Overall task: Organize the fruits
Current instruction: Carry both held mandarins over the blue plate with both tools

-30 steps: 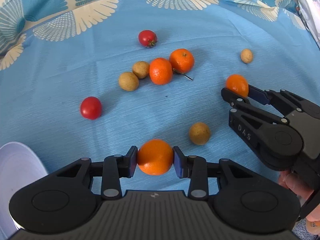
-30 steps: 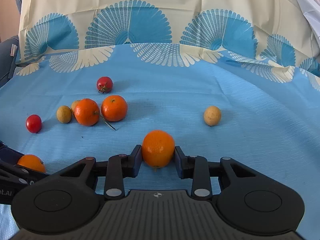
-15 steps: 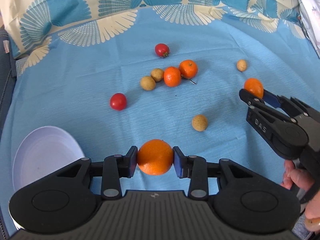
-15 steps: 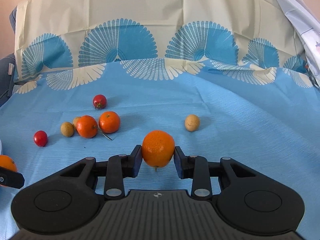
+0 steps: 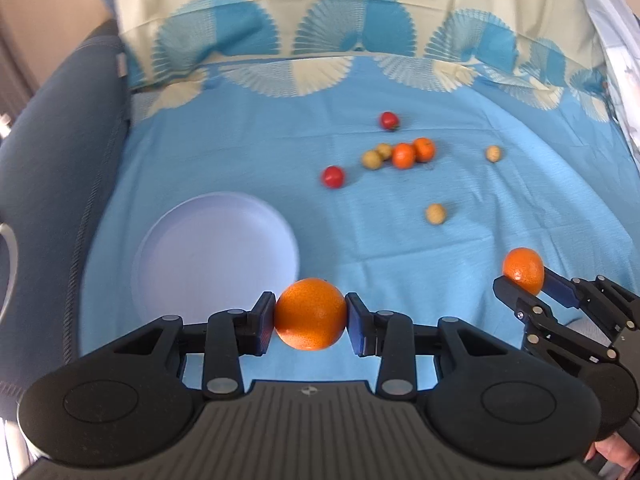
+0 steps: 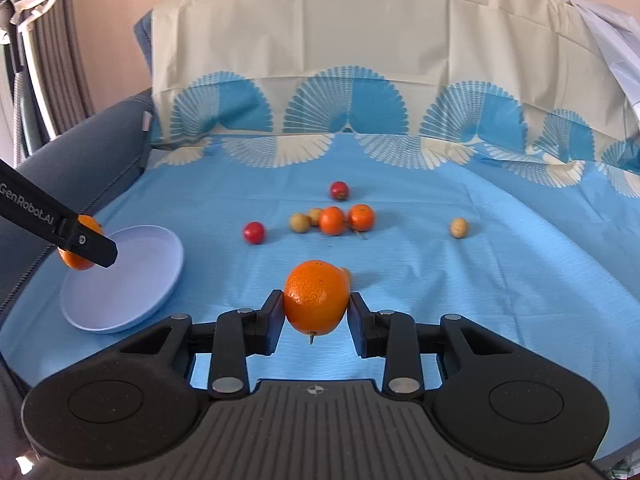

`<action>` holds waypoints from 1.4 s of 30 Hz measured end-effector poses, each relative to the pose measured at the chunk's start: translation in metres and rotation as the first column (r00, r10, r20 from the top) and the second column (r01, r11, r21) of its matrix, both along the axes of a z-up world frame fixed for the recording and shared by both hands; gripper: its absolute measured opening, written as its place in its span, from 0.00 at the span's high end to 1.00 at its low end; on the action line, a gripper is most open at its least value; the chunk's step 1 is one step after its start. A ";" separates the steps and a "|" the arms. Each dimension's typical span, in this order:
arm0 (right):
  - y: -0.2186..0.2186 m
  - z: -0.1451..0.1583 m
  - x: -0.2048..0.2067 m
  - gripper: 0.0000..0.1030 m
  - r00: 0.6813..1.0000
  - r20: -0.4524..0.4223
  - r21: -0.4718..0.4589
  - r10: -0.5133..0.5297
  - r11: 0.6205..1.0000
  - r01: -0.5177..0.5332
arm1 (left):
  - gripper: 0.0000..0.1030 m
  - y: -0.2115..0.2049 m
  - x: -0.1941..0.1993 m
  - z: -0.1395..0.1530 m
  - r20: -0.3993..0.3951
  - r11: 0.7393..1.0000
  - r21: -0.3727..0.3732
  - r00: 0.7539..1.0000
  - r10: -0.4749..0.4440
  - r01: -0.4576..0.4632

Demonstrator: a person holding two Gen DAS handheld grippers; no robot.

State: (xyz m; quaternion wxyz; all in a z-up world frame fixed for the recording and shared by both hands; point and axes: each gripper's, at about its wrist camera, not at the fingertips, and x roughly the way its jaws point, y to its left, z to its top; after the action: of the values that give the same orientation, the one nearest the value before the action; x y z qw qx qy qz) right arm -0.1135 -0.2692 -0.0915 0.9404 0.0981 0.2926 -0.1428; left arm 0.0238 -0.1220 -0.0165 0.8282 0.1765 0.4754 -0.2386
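1. Orange fruit fills both grippers: the left gripper (image 5: 310,320) has its fingers closed on one mandarin (image 5: 310,314), held in the air near the pale plate (image 5: 192,248).
2. Closed likewise, the right gripper (image 6: 316,316) clamps a second mandarin (image 6: 316,298) above the blue cloth (image 6: 480,280).
3. Two more mandarins (image 6: 346,219), tomatoes and small tan fruits lie scattered on the cloth farther back.
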 end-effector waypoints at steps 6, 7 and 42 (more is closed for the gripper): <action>0.078 0.042 -0.016 0.65 0.977 0.047 0.032 0.209 0.977 -0.210 | 0.60 0.084 -0.026 0.020 0.034 0.992 -0.009 0.991 0.127 -0.127; 0.092 0.048 -0.018 0.65 0.969 0.055 0.025 0.240 0.970 -0.241 | 0.60 0.094 -0.031 0.021 0.042 0.990 -0.008 0.989 0.143 -0.143; 0.167 0.067 -0.022 0.65 0.923 -0.007 -0.089 0.386 0.919 -0.385 | 0.60 0.164 -0.041 0.021 0.019 0.970 -0.101 0.975 0.223 -0.220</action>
State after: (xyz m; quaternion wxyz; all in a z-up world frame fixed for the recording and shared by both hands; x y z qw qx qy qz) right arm -0.1357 -0.1019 -0.0242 0.9551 -0.0025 0.2944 0.0325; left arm -0.0174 0.0422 0.0040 0.8643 0.0849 0.4674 -0.1651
